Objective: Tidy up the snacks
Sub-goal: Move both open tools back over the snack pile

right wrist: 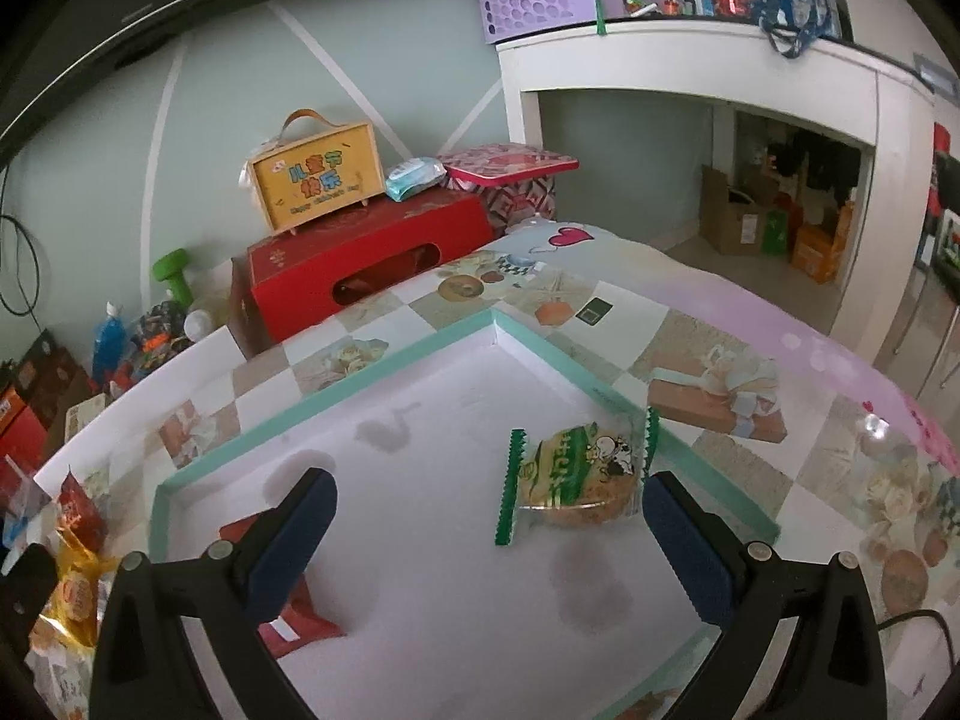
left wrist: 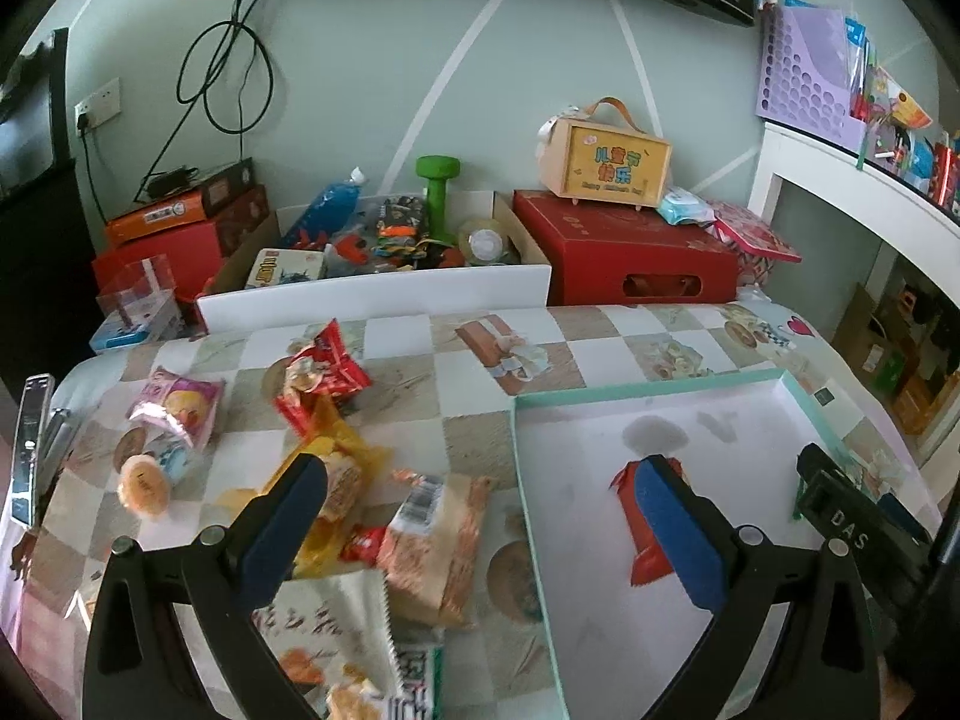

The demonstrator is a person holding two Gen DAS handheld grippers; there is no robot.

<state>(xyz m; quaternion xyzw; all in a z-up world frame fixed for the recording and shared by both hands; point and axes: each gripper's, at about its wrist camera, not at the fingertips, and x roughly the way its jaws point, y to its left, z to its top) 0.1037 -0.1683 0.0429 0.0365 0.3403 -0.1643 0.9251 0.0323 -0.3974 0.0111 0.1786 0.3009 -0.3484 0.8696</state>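
The left tool point(left wrist: 480, 522) hangs released, its fingers spread wide and holding nothing. It straddles the left wall of a shallow box point(left wrist: 660, 387) with a mint-green rim and white floor: one finger is over the loose snacks on the table point(left wrist: 480, 450), the other is over the box floor. A red packet point(left wrist: 642, 564) lies in the box, partly hidden behind that inner finger. Between and just beyond the fingers, outside the box, sit an orange-and-tan wrapper point(left wrist: 438, 546), a yellow packet point(left wrist: 342, 462) and a white printed wrapper point(left wrist: 336, 618), overlapping in a heap. Farther off lie a red bag point(left wrist: 321, 375), a pink packet point(left wrist: 177, 405) and a small round cake point(left wrist: 143, 486).

The right tool point(right wrist: 489, 528) is also released, empty, fingers wide above the box point(right wrist: 384, 369). A green-edged biscuit packet point(right wrist: 570, 477) lies on the box floor between the fingers, close to the right finger and near the box's right wall. The red packet point(right wrist: 288, 600) sits beside and partly under the left finger.

Behind the table stand a red carton point(right wrist: 360, 258), a yellow case with a handle point(right wrist: 318, 177) and a green dumbbell point(left wrist: 438, 192).
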